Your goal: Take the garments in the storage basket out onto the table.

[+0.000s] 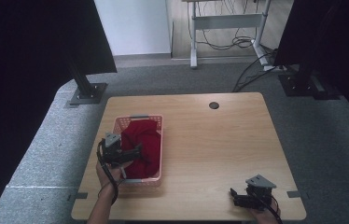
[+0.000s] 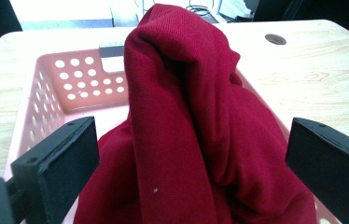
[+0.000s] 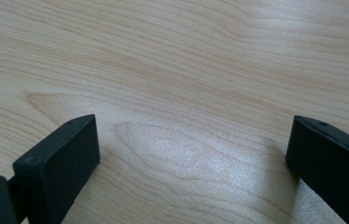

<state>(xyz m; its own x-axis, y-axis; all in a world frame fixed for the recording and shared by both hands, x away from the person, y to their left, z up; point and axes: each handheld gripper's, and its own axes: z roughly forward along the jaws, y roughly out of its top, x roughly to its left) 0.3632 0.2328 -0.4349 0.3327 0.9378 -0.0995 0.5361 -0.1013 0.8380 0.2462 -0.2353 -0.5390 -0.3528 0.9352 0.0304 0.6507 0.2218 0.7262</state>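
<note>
Left gripper (image 2: pixel 193 177) jaws spread wide, straddling red cloth (image 2: pixel 196 126) heaped in basket (image 2: pixel 51 93) | right gripper (image 3: pixel 193 177) released, over bare table, well right of basket

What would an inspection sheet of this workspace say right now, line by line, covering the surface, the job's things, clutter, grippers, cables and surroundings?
Surface: light wooden table, with a round dark grommet hole near its far edge.
Job's things: pink perforated basket on the table's left part; red cloth bunched up inside it, rising above the rim.
Clutter: nothing seen.
Grippers: left gripper over the basket, jaws wide open on either side of the cloth; right gripper low at the table's near right corner, jaws open over bare wood.
Cables: a black cable trails from each gripper; loose cables lie on the floor beyond the table.
Surroundings: grey carpet, dark stands at both sides, a white desk frame behind.
</note>
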